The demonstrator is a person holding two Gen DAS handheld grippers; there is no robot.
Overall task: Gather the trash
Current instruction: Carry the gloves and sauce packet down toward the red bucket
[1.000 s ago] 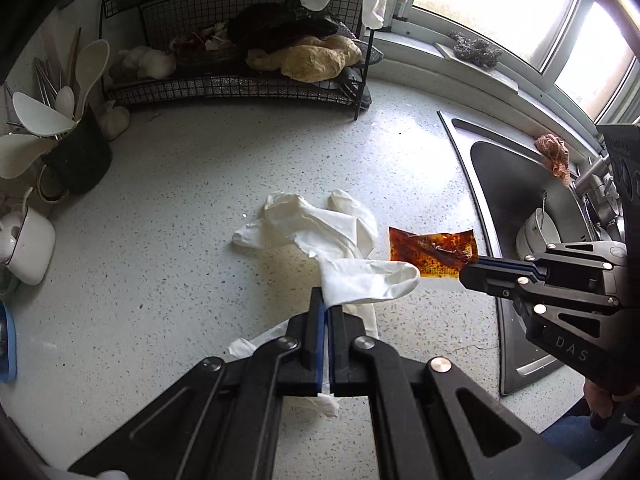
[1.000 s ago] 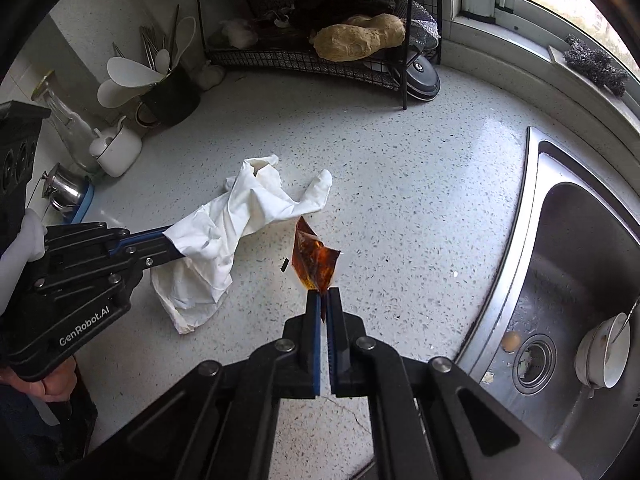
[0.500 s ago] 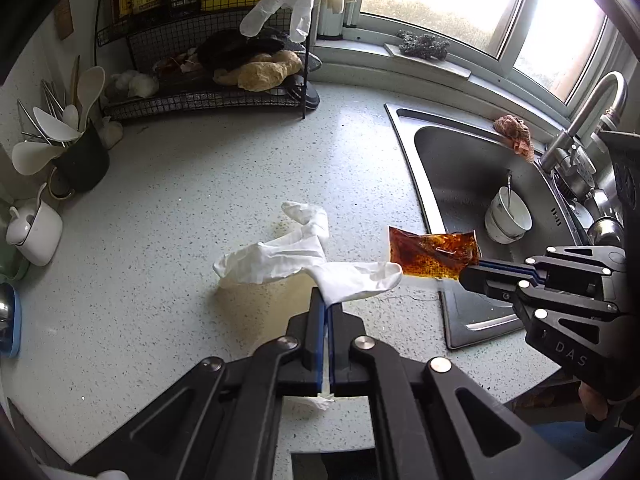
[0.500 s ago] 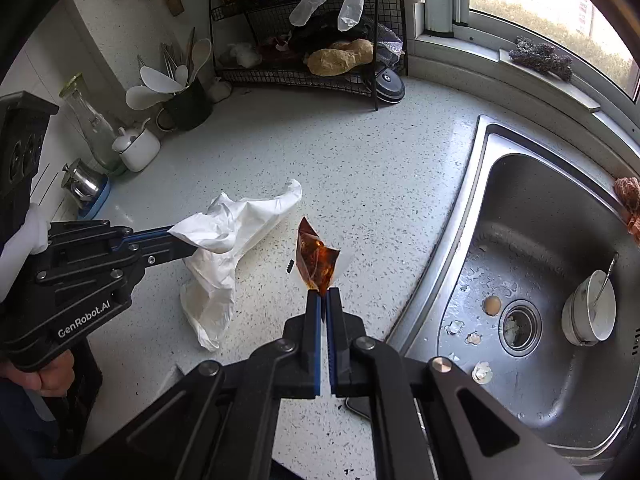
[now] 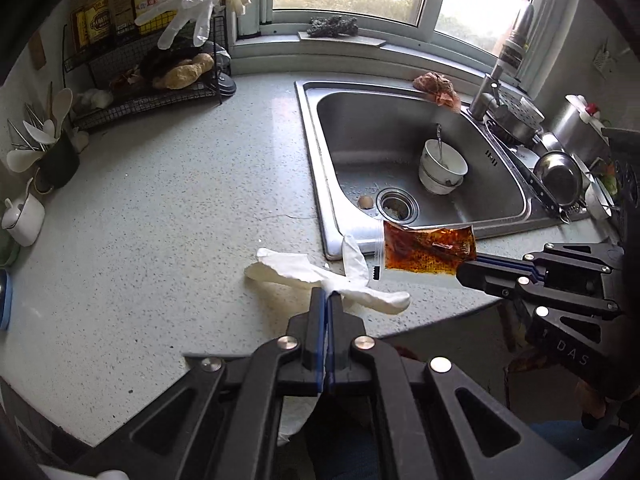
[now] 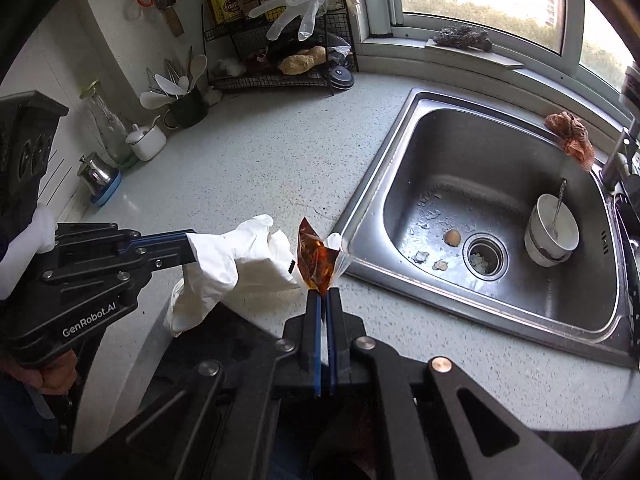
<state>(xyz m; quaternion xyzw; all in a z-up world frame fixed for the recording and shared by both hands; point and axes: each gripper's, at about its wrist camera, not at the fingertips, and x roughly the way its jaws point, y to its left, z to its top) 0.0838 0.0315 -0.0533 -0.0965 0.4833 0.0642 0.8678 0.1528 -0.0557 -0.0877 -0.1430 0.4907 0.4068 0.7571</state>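
My left gripper (image 5: pixel 327 297) is shut on a crumpled white glove (image 5: pixel 316 270) and holds it in the air above the counter's front edge; the gripper (image 6: pixel 188 246) and glove (image 6: pixel 236 268) also show in the right wrist view. My right gripper (image 6: pixel 324 294) is shut on a clear sauce packet with red-brown oil (image 6: pixel 318 258), held up just right of the glove. In the left wrist view the packet (image 5: pixel 428 250) hangs from the right gripper (image 5: pixel 466 266) in front of the sink.
A steel sink (image 5: pixel 328 184) holds stacked white bowls (image 5: pixel 442 166) with a spoon and an eggshell (image 6: pixel 453 237). A wire rack (image 6: pixel 280 76), utensil cup (image 6: pixel 188 110), glass bottle (image 6: pixel 106 128) and white pot (image 6: pixel 146 142) stand along the back left. The speckled counter (image 5: pixel 160 220) ends just below the grippers.
Both grippers have lifted and pulled back toward the counter's front edge with the glove and the packet. The glove now hangs clear of the counter.
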